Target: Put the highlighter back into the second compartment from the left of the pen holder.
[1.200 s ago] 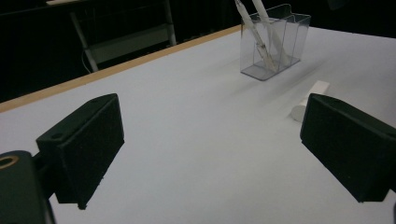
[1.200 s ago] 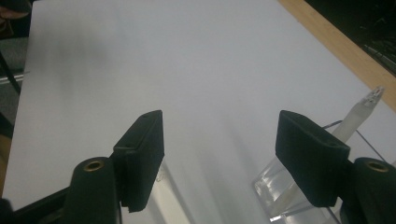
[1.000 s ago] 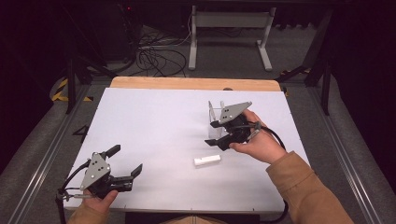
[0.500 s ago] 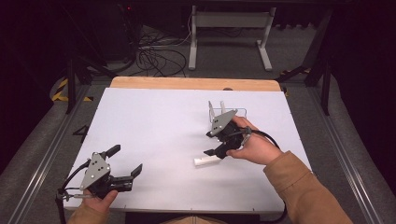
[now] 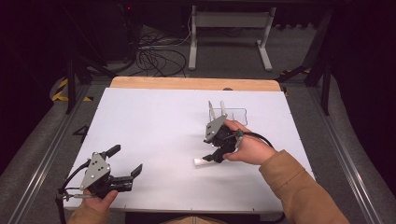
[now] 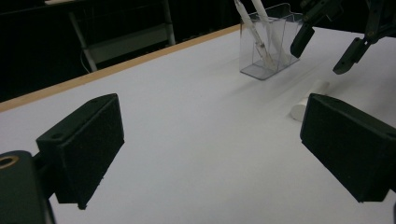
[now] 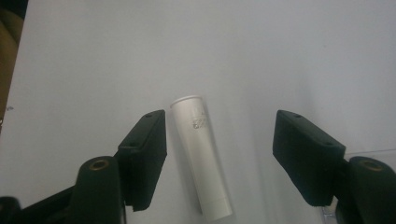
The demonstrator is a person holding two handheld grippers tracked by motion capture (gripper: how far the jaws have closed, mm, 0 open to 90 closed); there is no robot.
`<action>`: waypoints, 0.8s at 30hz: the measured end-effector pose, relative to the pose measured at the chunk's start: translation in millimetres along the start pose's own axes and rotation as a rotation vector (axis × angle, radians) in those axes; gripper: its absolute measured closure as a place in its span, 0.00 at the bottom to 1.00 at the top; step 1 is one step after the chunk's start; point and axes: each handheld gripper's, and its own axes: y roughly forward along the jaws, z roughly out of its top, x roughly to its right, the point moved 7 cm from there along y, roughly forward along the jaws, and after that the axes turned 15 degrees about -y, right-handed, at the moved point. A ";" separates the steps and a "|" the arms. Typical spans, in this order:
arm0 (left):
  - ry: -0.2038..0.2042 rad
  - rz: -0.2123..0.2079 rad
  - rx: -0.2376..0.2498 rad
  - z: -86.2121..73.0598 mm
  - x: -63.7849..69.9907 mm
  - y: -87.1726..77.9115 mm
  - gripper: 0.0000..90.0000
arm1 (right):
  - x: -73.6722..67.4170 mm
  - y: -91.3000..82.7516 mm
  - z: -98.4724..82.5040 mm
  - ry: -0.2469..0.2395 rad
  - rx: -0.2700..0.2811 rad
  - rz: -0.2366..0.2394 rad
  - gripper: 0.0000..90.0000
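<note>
White tube (image 5: 204, 161) lies flat on the table (image 5: 154, 121), near the right side, in the high view; my right gripper (image 5: 215, 150) hangs over it, and a clear holder (image 5: 235, 114) stands just behind. My left gripper (image 5: 125, 168) rests near left, jaws wide. In the left gripper view the tube (image 6: 309, 99) lies beyond my wide jaws. In the right gripper view the tube (image 7: 201, 158) is between wide jaws, untouched.

A white bench (image 5: 154, 121) with a wooden far edge is seen. A white tube (image 5: 201, 162) is laid flat on it, near a clear holder (image 5: 236, 114) stood farther back.
</note>
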 end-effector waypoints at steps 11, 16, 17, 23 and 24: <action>-0.001 -0.001 0.000 -0.1 -0.2 0.1 0.08 | -4.8 20.8 -2.3 -0.008 -0.054 0.061 0.43; -0.001 -0.001 -0.001 -0.1 0.0 0.2 0.08 | -6.6 28.7 -4.1 -0.021 -0.079 0.078 0.44; -0.001 -0.001 -0.001 -0.1 -0.2 0.2 0.08 | -7.0 30.1 -4.5 -0.025 -0.084 0.083 0.44; 0.001 -0.002 0.000 0.0 -0.2 0.3 0.08 | -8.7 36.8 -5.9 -0.037 -0.105 0.096 0.46; -0.002 -0.002 0.000 -0.1 -0.1 0.3 0.08 | -8.4 37.6 -6.0 -0.043 -0.107 0.093 0.47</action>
